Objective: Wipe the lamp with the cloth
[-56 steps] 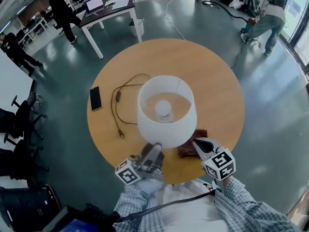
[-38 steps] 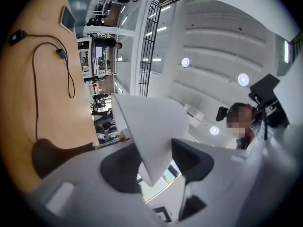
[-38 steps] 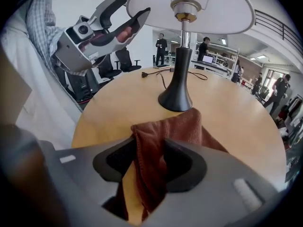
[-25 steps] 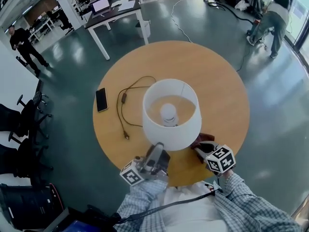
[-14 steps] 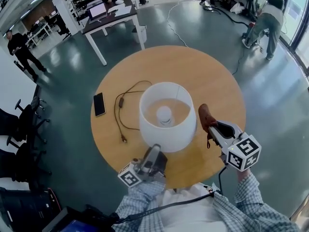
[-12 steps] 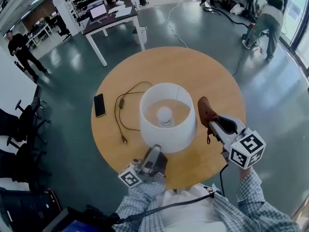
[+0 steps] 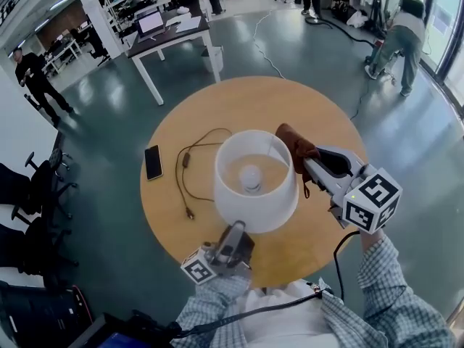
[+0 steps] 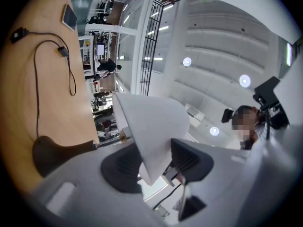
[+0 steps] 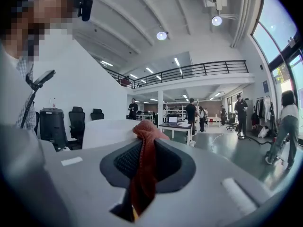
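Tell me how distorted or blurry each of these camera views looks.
Head view: sharp, fisheye curving the floor around the table, window glare on the floor. Left gripper view: heavy barrel bend, dark corners, lampshade crisp. Right gripper view: cloth close, slightly soft, background sharp.

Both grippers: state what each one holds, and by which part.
The left gripper clamps the lampshade by its lower rim. The right gripper pinches the red cloth at a bunched fold.
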Tool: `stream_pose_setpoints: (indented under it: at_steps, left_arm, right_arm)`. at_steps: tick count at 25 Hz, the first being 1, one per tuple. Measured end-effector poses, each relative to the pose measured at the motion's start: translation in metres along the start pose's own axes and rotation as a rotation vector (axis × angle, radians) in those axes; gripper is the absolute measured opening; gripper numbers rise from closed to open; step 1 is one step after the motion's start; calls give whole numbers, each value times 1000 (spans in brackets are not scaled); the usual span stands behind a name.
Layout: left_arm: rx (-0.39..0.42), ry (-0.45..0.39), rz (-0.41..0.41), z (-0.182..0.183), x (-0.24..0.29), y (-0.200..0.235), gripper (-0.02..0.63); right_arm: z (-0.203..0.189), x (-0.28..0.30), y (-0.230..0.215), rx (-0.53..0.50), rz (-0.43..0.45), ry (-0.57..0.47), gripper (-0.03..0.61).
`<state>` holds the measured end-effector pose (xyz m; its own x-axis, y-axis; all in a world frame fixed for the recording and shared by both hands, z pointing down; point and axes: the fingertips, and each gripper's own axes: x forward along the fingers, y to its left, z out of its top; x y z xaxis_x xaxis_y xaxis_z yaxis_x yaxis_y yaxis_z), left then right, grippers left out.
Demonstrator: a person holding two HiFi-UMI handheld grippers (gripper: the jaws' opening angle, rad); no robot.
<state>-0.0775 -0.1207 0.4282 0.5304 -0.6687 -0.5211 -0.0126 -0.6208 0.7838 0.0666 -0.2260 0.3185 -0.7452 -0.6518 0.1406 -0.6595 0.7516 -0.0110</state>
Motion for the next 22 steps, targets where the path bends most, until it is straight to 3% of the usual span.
stream_pose_setpoints:
  at_steps: [6, 10, 16, 22]
  left_arm:
    - [2, -1, 0, -2, 1, 1, 184]
    - [5, -4, 2, -1, -1, 2, 184]
    - [8, -7, 2, -3, -1, 2, 183]
    - [4, -9, 8, -3, 1, -1, 183]
  right_arm:
    - [-73, 21, -20, 29, 16, 189, 66]
    - [-88, 30, -23, 42, 35, 229, 66]
    - [-58, 36, -24, -31, 85, 179, 66]
    - [20, 43, -10, -174, 203, 54, 66]
